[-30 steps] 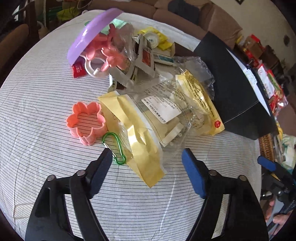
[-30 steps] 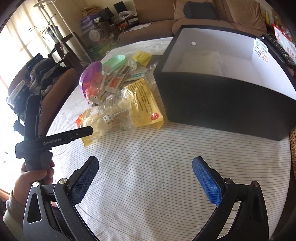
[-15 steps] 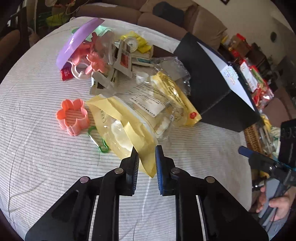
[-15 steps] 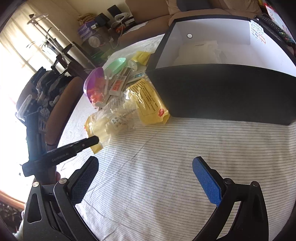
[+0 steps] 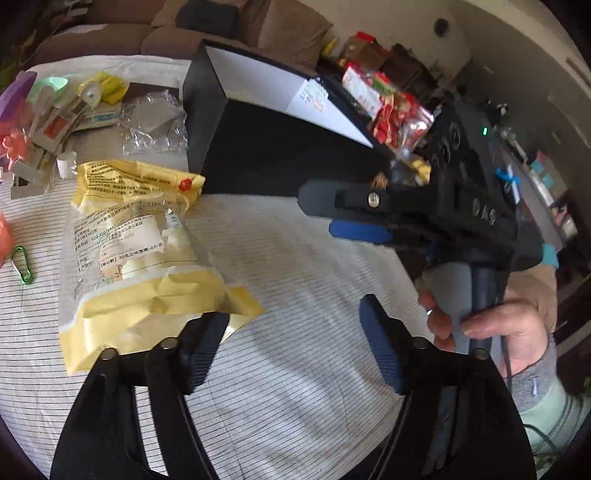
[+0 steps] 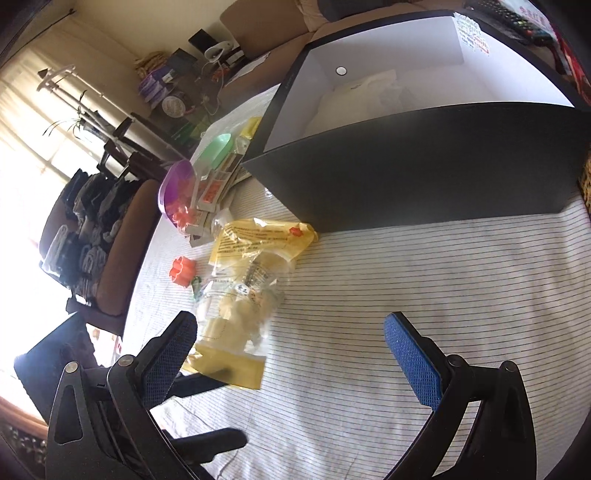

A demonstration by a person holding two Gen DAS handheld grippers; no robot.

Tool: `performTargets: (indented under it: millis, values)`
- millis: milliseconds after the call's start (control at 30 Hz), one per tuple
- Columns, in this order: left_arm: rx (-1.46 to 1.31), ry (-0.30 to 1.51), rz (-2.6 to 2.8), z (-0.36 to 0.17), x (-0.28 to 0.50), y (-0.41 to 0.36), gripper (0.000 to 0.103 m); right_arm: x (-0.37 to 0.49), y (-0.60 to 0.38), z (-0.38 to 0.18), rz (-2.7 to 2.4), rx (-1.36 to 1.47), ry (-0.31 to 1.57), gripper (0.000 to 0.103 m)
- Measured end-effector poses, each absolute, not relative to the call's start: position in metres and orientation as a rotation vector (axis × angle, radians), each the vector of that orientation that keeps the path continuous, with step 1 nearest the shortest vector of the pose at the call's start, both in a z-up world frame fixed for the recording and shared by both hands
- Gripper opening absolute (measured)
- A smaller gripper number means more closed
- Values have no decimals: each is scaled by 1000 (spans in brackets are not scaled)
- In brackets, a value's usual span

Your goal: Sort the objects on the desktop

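Observation:
A yellow-and-clear snack bag (image 5: 140,266) lies on the striped tablecloth, just left of my left gripper (image 5: 291,343), which is open and empty; its left finger touches the bag's near corner. The bag also shows in the right wrist view (image 6: 240,306). A second yellow bag (image 5: 136,181) lies behind it. The black storage box (image 5: 273,147) with a white inside stands at the back (image 6: 424,177). My right gripper (image 6: 295,362) is open and empty over bare cloth, and shows in the left wrist view (image 5: 354,218).
A pile of small things sits at the far left: purple bowl (image 6: 177,188), sachets (image 5: 55,129), pink flower cutter (image 6: 183,271), green carabiner (image 5: 22,264), clear wrapper (image 5: 151,122). A chair (image 6: 122,236) stands beside the table. A sofa (image 5: 229,33) stands behind.
My left gripper shut on the snack bag's corner, then opened and swung right. The bag now lies nearer the box side. The right gripper stayed open and shifted closer to the bags.

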State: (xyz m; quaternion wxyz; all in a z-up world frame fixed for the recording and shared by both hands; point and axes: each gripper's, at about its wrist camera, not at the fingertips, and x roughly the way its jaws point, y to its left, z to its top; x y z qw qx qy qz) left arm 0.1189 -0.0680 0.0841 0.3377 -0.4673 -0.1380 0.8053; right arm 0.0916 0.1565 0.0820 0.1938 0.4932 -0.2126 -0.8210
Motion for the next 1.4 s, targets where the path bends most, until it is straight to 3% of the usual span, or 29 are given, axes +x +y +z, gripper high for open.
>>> performTargets:
  millis: [333, 500, 667, 1000, 1167, 1400]
  values:
    - [-1092, -891, 2235, 95, 85, -193, 81, 87, 158, 78, -2261, 1402, -636, 103]
    - [-947, -984, 2402, 109, 88, -241, 82, 84, 143, 75, -2242, 1420, -589, 103]
    - [-943, -907, 2538, 116, 84, -252, 89, 82, 131, 67, -2233, 1455, -559, 103]
    - [-1532, -681, 2349, 31, 55, -193, 87, 80, 122, 63, -2233, 1469, -523, 103]
    - [-1472, -547, 2242, 36, 70, -156, 47, 82, 121, 66, -2236, 1462, -505, 103]
    - [-1158, -484, 1818, 79, 104, -92, 49, 82, 132, 69, -2253, 1452, -538, 103]
